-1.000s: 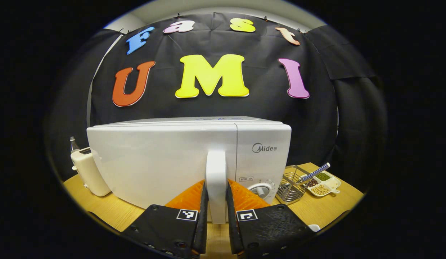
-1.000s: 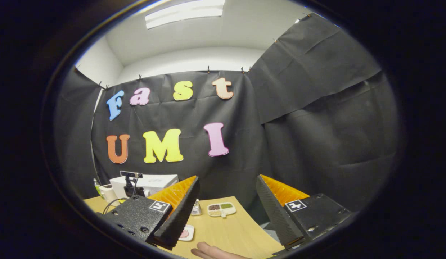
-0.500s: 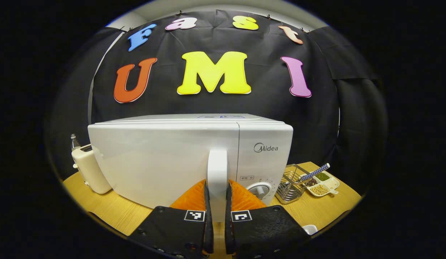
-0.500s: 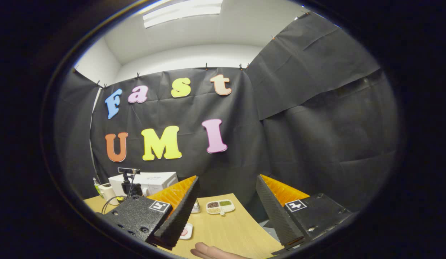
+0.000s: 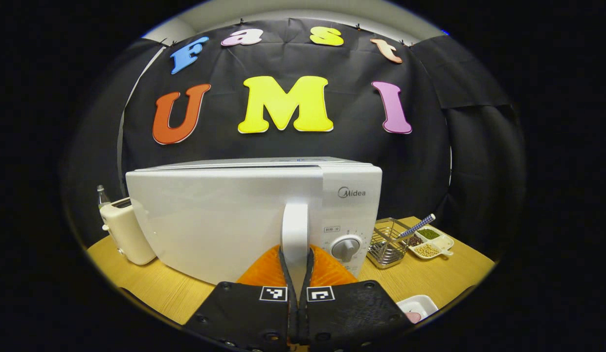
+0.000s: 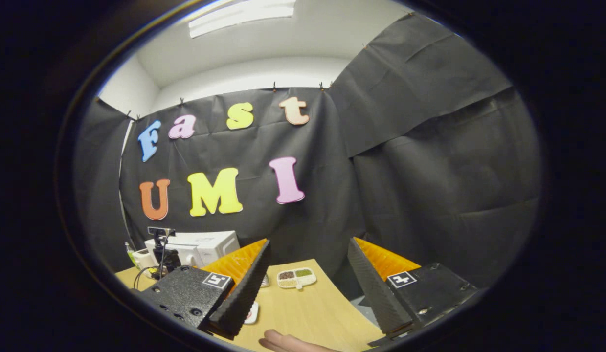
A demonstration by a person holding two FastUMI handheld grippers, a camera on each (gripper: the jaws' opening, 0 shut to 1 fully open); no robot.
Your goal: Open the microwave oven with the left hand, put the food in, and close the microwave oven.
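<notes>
**Door handle gripped, pull just starting**

We judge the first step in hand: opening the microwave oven. It sits centre frame in the left gripper view, on the wooden table. The left gripper, low centre, has its fingers pinched onto the vertical white door handle, one finger on each side, almost no gap between them. The door looks cracked: a seam shows between its right edge and the control panel, though we cannot tell how far it stands out.

Next move, as we see it: pull the handle back along the door's arc, hinge at frame left, grip held firm so the handle does not slip.

The food appears to be the small white dish at lower right, partly cut off.

In the right gripper view, the right gripper at bottom centre is spread wide, holding nothing, above the table. A fingertip shows at the bottom edge.
</notes>
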